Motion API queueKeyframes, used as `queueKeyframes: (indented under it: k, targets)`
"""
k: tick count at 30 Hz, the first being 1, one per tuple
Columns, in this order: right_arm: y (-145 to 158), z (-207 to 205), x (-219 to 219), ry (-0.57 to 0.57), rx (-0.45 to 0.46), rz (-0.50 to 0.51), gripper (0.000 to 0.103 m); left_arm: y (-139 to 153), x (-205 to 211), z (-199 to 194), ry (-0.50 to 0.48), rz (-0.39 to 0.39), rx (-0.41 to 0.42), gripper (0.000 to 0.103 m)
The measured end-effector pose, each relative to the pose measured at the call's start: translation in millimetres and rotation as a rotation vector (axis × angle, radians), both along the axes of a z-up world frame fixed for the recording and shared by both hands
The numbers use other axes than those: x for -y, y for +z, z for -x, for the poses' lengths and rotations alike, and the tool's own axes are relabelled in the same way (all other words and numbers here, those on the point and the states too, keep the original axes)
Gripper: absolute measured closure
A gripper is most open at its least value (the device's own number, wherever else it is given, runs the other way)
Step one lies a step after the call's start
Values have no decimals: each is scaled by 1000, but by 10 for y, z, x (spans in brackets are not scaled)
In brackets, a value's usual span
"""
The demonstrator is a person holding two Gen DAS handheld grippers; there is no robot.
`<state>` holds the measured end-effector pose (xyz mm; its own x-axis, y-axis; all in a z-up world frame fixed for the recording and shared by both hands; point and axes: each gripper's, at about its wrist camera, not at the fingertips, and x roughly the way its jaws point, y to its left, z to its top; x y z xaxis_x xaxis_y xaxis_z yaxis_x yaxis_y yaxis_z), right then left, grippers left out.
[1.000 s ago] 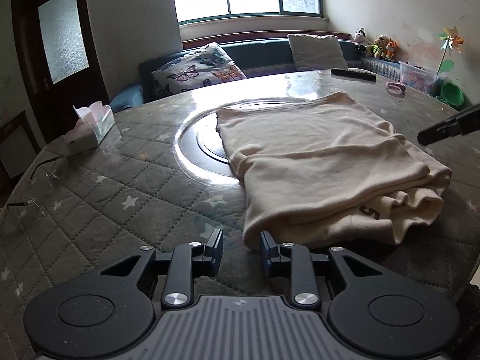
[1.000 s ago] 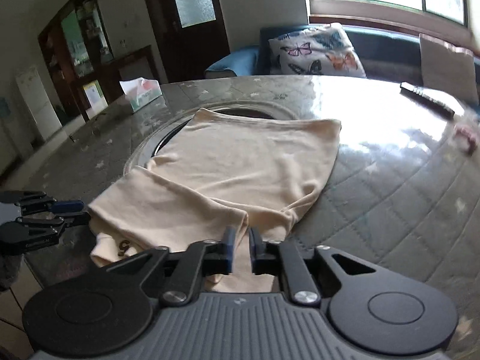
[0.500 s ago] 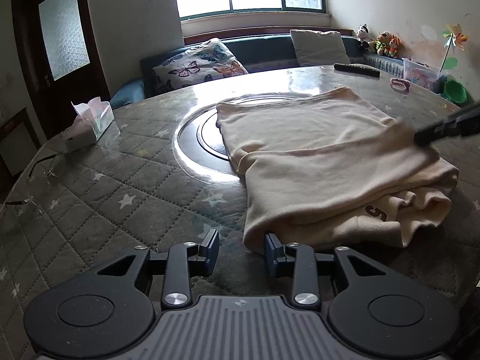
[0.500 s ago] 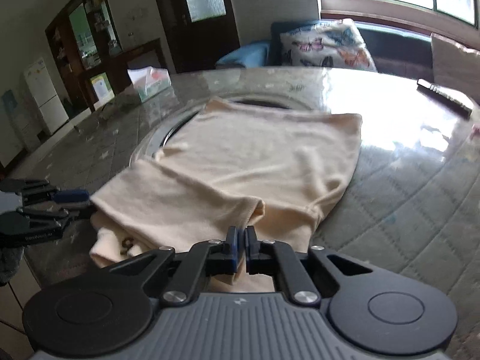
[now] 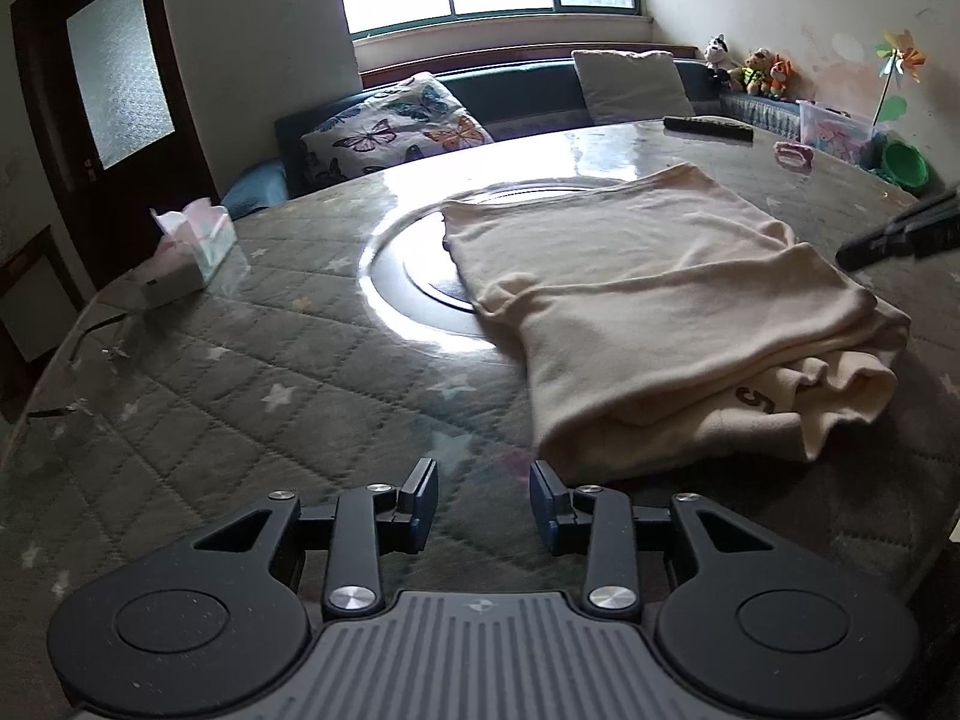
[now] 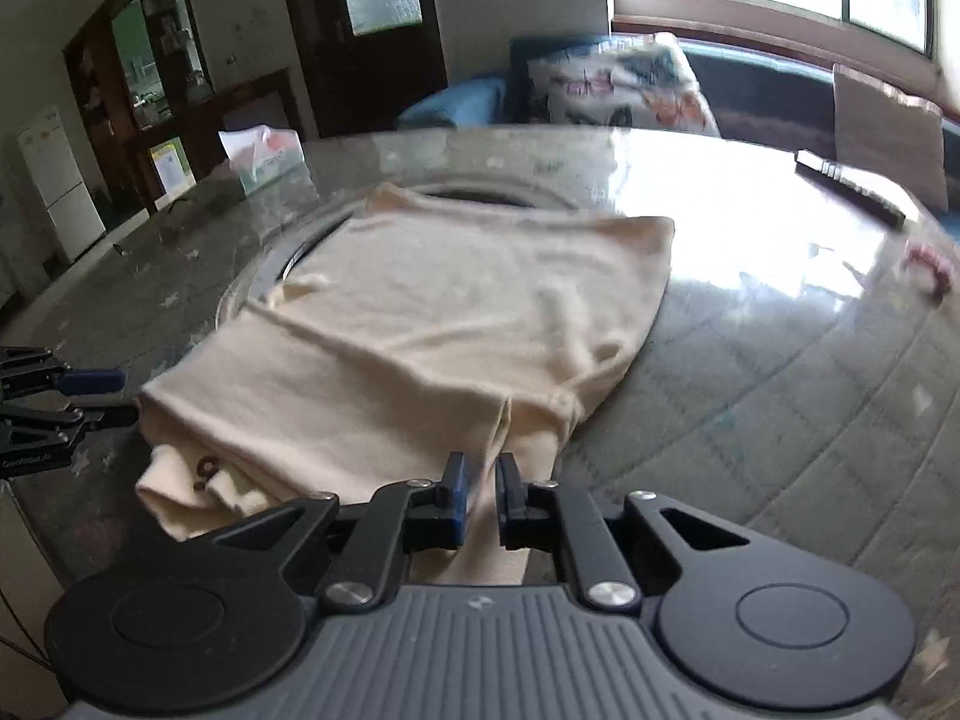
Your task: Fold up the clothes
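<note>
A cream garment lies folded in layers on the round table, partly over the glass turntable. It also shows in the right wrist view. My left gripper is open and empty, low over the table just left of the garment's near corner. My right gripper is slightly open, its fingers apart by a narrow gap over the garment's near edge, holding nothing. Its tip shows at the right edge of the left wrist view. The left gripper shows at the left edge of the right wrist view.
The table has a quilted star-print cover under glass. A tissue box stands at the left. A remote and a small pink item lie at the far right. A sofa with cushions is behind.
My left gripper has opened wider and drawn back to the left of the garment. My right gripper closed to almost shut, then opened a little, and shifted; its view is blurred.
</note>
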<state>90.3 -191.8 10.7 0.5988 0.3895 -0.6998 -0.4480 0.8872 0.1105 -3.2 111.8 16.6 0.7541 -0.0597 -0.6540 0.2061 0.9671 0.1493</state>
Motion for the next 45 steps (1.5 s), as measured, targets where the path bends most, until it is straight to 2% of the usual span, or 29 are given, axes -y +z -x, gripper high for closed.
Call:
queueKeyframes:
  k: [5,9,15,19,22,28,30,33,40,45]
  targets:
    - [131,-12,-45,37,63,1,92,200,-28,-134,-2,47,40,71]
    - [62,-96,-167,77,58,-16,92,218,169,-386,-60,86,50,77]
    - [-87,-225,-287,102,32,-26,92,61,444,-820,-135,119,17,84]
    - [-182,-289,-253,82,14,-20,92,-128,450,-998,-131,127,-16,87]
    - [-206,-291,-179,83,1,-29,93,-126,380,-1003,-121,156,-12,87]
    - [-113,-254,-193,97,30,-20,92,-18,412,-979,-131,147,26,87]
    - [-99,-261,-243,110,38,-32,91,-76,456,-996,-141,126,13,86]
    - [-151,-272,-345,151,24,-20,82,-133,506,-940,-148,82,16,85]
    - [-118,-89,-473,226,34,2,79,-20,677,-608,-241,52,81,84]
    - [-162,22,-598,277,43,12,79,-125,778,-453,-285,2,67,78]
